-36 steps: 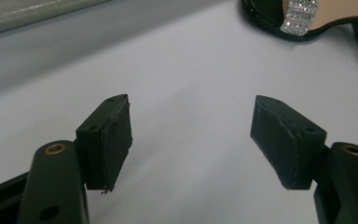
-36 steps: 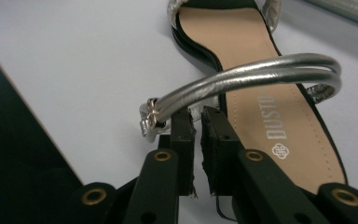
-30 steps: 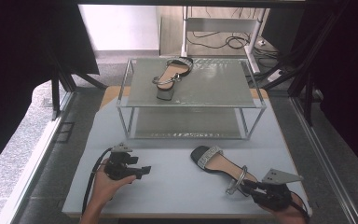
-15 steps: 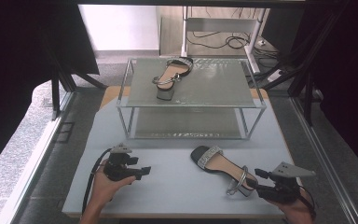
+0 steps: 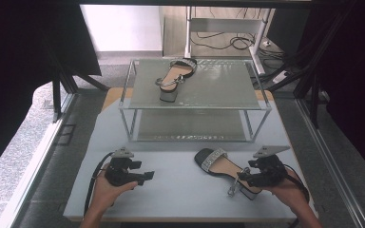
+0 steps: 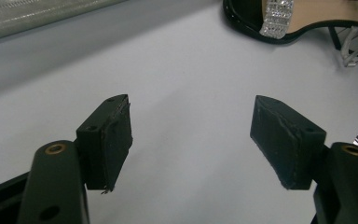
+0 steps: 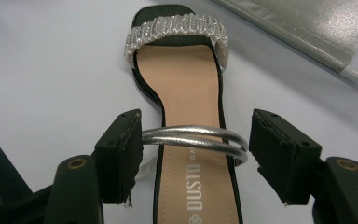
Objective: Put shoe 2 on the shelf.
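A black heeled sandal [image 5: 223, 168] with a sparkly toe band and a silver ankle strap lies on the grey table, toe toward the rack. My right gripper [image 5: 243, 178] is at its heel end, open. In the right gripper view, the jaws stand on either side of the silver ankle strap [image 7: 193, 139] of the sandal [image 7: 182, 79], and the left pad [image 7: 123, 154] is almost touching it. A matching sandal [image 5: 173, 76] rests on the rack's top shelf. My left gripper [image 5: 145, 176] is open over bare table [image 6: 177, 84], with the sandal's toe [image 6: 303, 21] farther off.
A two-tier glass and metal rack [image 5: 195, 102] stands across the middle of the table [image 5: 180, 194]; its lower shelf is bare. Dark curtains and stands flank both sides. Cables lie on the floor behind the rack.
My right gripper has moved forward and left, bringing its jaws around the sandal's ankle strap. The left gripper has stayed put.
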Demonstrator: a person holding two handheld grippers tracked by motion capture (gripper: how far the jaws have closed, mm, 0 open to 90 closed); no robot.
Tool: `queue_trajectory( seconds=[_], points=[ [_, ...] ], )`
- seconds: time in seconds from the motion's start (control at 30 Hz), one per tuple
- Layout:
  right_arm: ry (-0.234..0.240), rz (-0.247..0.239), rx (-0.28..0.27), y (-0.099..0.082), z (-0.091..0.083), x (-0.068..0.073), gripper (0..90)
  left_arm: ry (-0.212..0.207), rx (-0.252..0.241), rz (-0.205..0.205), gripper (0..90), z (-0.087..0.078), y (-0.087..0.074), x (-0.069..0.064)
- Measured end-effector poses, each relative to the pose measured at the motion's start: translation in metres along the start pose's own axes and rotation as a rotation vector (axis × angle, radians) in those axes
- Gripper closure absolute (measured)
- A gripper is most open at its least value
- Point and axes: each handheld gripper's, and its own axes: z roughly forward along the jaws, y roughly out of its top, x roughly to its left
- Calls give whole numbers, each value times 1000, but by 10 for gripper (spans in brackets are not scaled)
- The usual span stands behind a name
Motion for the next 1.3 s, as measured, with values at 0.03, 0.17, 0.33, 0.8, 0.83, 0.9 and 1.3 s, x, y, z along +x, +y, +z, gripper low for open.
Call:
queue_trajectory(
  seconds=[0.03,0.17,0.33,0.8,0.83,0.9,1.3],
  points=[
    [0,0,0,0,0,0,347,0,0,0,296,0,0,0],
    [-1,-32,69,12,10,4,324,-8,3,-1,296,0,0,1],
    [4,-38,89,31,14,0,320,-2,3,-4,297,-1,-1,3],
    [7,-51,272,33,46,-1,279,-2,6,3,297,-1,-2,0],
    [2,-55,306,28,52,-1,272,-1,2,2,298,-1,-2,1],
    [0,-57,319,26,55,-1,269,-1,1,1,298,-1,-2,1],
    [-49,-17,411,13,74,1,295,-16,12,8,298,2,-2,-1]
  ],
)
